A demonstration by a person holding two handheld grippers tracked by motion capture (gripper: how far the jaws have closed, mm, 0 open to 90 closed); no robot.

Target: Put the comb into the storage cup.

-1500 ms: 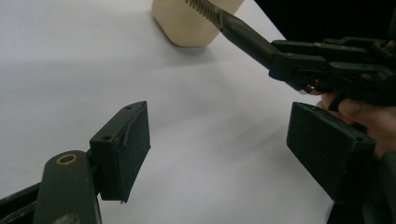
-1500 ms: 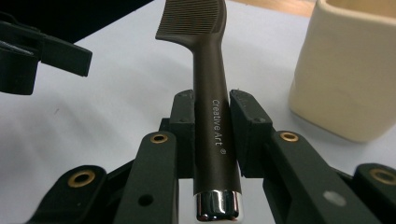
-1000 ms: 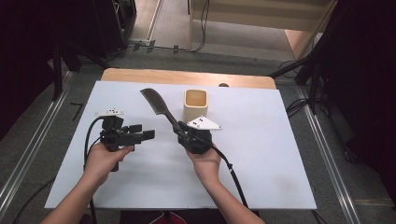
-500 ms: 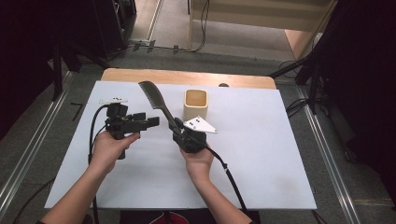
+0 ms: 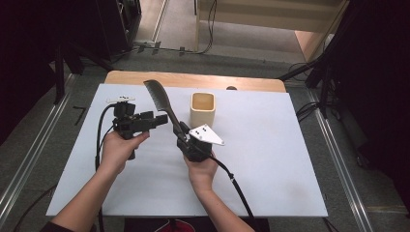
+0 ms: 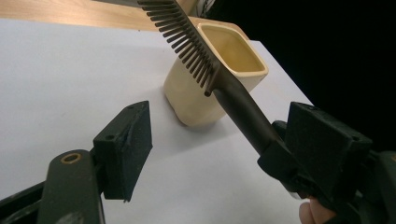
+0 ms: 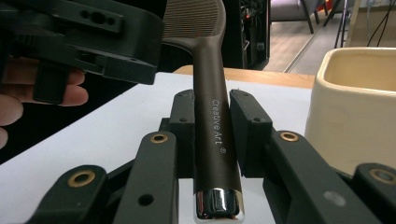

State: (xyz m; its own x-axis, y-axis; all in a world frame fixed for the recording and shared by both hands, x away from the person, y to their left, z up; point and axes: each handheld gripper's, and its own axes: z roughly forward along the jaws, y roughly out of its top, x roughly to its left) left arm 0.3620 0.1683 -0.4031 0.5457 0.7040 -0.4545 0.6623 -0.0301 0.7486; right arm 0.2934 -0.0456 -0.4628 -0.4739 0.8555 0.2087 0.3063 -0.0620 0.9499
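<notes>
My right gripper [image 5: 181,130] is shut on the handle of a dark brown comb [image 5: 159,99], which slants up and to the far left. In the right gripper view both pads clamp the comb's handle [image 7: 212,135], and the toothed head rises above. To the left, my left gripper [image 5: 162,119] is open, its tips beside the comb's handle. In the left gripper view the comb [image 6: 201,56] crosses between the wide-apart jaws of that gripper [image 6: 224,140] without touching either pad. A cream square cup [image 5: 202,109] stands upright just behind and right of the comb.
A white sheet [image 5: 270,159] covers the table, with a wooden edge [image 5: 193,79] at the far side. Cables trail from both grippers toward the near edge. The cup [image 7: 355,112] stands close to the right gripper's right jaw. Dark stands and floor rails surround the table.
My left gripper has moved right and a little farther away, up to the comb's handle. The right gripper has kept its grip and barely moved.
</notes>
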